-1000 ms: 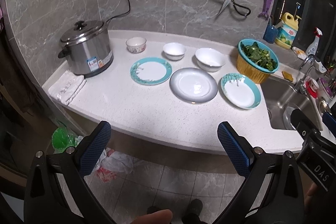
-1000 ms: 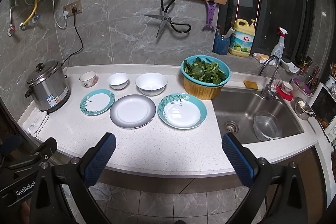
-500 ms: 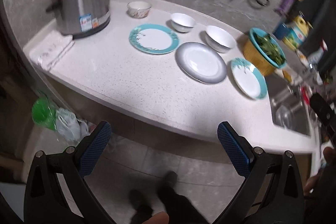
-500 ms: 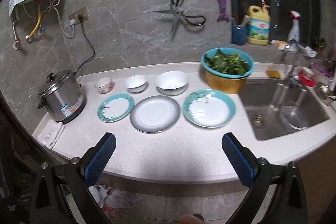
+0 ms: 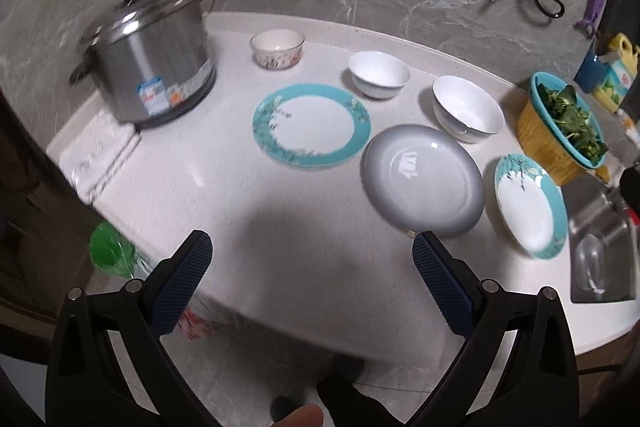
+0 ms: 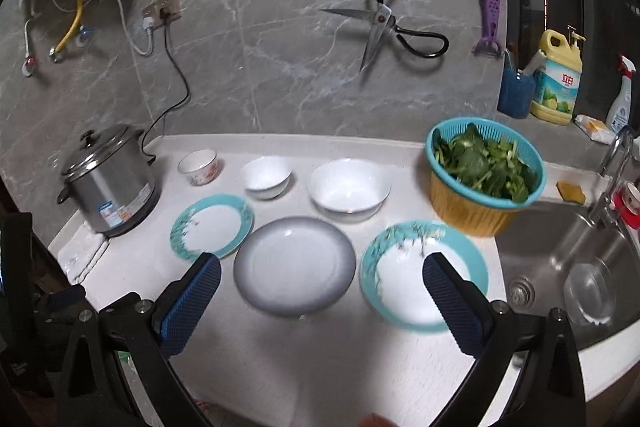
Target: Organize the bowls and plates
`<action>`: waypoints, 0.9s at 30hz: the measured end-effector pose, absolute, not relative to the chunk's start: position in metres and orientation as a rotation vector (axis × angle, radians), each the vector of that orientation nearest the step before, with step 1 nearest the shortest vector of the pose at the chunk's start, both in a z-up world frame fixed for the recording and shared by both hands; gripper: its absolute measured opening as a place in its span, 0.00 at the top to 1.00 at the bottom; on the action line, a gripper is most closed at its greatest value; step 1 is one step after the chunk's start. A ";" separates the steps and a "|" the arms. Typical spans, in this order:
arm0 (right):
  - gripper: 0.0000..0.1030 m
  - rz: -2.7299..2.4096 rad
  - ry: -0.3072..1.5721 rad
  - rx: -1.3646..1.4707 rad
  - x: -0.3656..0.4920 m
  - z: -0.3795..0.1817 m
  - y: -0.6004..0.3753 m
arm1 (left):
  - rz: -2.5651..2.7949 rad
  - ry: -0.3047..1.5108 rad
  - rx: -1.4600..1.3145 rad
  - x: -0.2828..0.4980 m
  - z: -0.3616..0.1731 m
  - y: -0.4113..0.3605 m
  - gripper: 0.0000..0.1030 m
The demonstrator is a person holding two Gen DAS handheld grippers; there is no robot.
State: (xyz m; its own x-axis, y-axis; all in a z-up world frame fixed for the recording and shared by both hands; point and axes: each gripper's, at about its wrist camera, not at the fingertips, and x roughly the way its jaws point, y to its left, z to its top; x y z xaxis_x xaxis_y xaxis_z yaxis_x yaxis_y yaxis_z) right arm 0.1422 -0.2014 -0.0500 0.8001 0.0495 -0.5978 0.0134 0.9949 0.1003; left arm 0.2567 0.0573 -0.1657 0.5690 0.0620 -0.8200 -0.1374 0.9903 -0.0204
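The left gripper (image 5: pixel 308 259) has its jaws spread wide with nothing between them, hanging over the near edge of the pale speckled stone counter (image 5: pixel 280 211). The right gripper (image 6: pixel 320 277) is likewise wide open and empty, poised above the counter's front edge, its blue ribbed pads (image 6: pixel 192 303) framing the plates beyond.

Three round plates lie flat in a row running left to right, apart from both grippers. On the left is a white plate with a teal floral rim (image 5: pixel 311 126). In the middle is a grey-rimmed plate fading to white at its centre (image 5: pixel 422 179); from the left wrist view its edge sits very close to the left plate, and whether they touch cannot be told. On the right is a second teal-rimmed white plate (image 6: pixel 416 275), near the sink.

Behind the plates stand three upright, empty bowls: a small cream bowl with a red floral pattern (image 5: pixel 277 48) on the left, a small white bowl (image 5: pixel 378 74) in the middle, and a larger white bowl (image 5: pixel 467 108) on the right.

To the far left stands a lidded stainless steel cooker (image 5: pixel 148 59) beside a folded white cloth (image 5: pixel 100 159). To the right, a teal colander set in a yellow basin (image 6: pixel 484 179) holds leafy greens. A steel sink (image 6: pixel 560 259) beyond contains a clear glass bowl (image 6: pixel 586 291).
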 end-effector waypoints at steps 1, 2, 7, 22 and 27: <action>0.00 0.016 0.648 0.106 0.149 -0.050 -0.208 | 0.118 0.956 -0.071 0.268 -0.164 0.048 0.02; 0.00 0.012 0.652 0.109 0.154 -0.051 -0.212 | 0.120 0.954 -0.065 0.273 -0.162 0.042 0.02; 0.00 -0.006 0.667 0.101 0.169 -0.055 -0.224 | 0.129 0.916 -0.042 0.290 -0.156 0.016 0.02; 0.00 -0.088 0.667 0.114 0.173 -0.046 -0.214 | 0.059 0.893 -0.017 0.293 -0.151 0.031 0.02; 0.00 -0.115 0.646 0.092 0.172 -0.037 -0.198 | 0.032 0.877 -0.015 0.297 -0.143 0.045 0.01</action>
State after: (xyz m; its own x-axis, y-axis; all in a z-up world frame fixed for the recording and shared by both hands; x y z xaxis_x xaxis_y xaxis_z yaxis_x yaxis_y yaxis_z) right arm 0.1716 -0.1982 -0.0365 0.7923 -0.0782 -0.6051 0.1358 0.9895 0.0499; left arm 0.2968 0.0455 -0.1427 0.6394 0.0215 -0.7686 -0.0341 0.9994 -0.0005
